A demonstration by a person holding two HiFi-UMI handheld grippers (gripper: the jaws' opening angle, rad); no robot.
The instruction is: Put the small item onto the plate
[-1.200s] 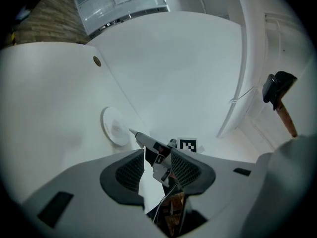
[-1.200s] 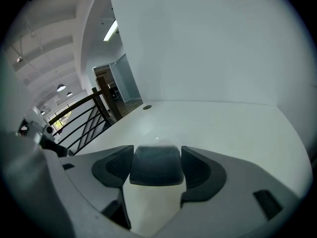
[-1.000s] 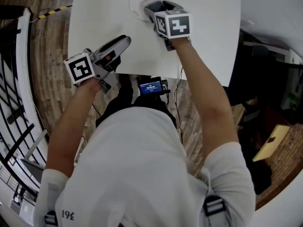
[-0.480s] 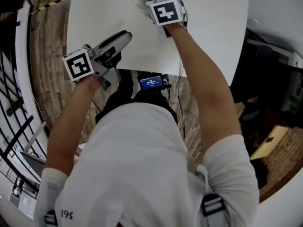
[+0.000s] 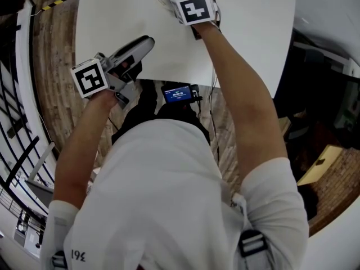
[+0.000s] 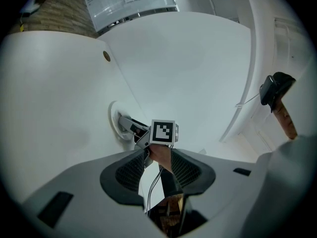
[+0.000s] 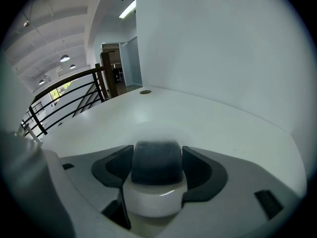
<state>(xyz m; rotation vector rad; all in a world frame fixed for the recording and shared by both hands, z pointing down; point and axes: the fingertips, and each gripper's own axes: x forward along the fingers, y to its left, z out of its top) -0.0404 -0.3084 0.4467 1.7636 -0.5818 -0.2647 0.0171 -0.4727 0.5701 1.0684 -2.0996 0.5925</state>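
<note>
Only the right gripper view shows the right tongs [image 7: 157, 170] clamping the small item [image 7: 156, 157], dark-topped and white-based. The left tongs [image 6: 158, 168] stand apart, empty.

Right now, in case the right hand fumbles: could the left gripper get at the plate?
Probably yes: bare table lies between the left gripper and the plate. But the right gripper, shut on the small item, hangs over it and would crowd the approach.

Bright, even indoor light; soft shadows; fisheye warping, black corners; near foreground blurred.
</note>
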